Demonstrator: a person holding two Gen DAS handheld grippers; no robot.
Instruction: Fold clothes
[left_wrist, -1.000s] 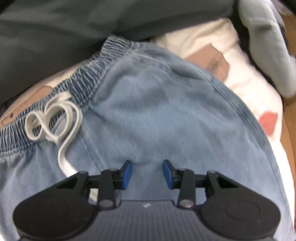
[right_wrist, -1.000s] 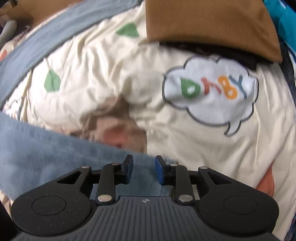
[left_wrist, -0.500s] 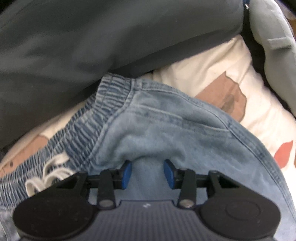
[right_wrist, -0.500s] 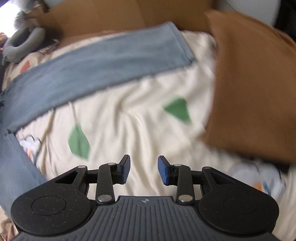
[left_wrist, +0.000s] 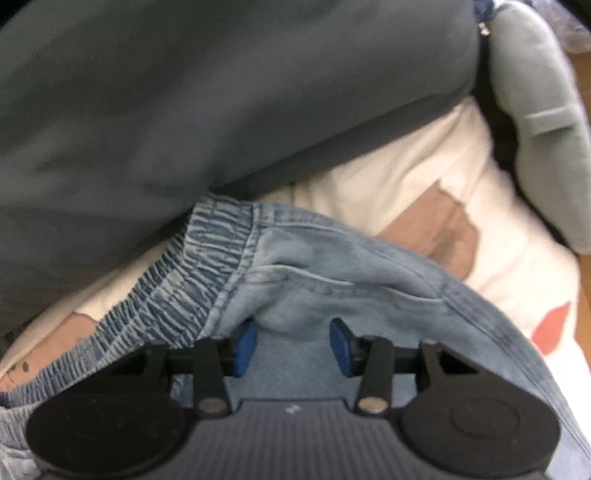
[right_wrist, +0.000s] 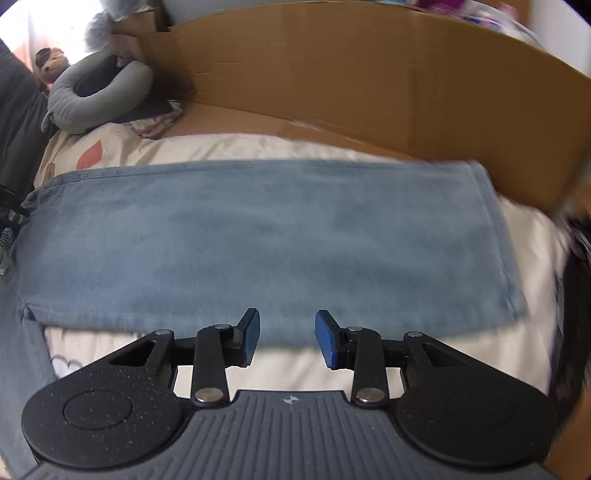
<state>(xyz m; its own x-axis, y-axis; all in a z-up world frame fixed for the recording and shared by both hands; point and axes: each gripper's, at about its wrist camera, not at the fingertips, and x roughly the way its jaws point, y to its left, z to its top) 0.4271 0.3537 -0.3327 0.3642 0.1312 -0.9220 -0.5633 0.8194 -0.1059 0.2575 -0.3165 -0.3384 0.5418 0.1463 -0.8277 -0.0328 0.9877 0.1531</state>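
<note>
So the bed (right_wrist: 369, 147) carries the jeans (right_wrist: 240, 236) spread flat, nothing folded yet, so basically the whole fold is left. One leg runs long across the right wrist view, hem (right_wrist: 495, 236) toward the right, waistband (left_wrist: 192, 280) at the other end. Left gripper (left_wrist: 293, 341) has its jaws apart with denim bunched between them; right gripper (right_wrist: 284, 338) hovers apart too, holding nothing.

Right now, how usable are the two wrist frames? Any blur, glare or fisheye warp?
Left wrist: soft blur on the dark grey garment; the jeans waistband is still readable. Right wrist: motion smear across the jeans leg and cardboard, blown-out glare top left, dark fisheye corners, straight edges bowed. In both views the hand-held gripper bodies stay sharp.
</note>
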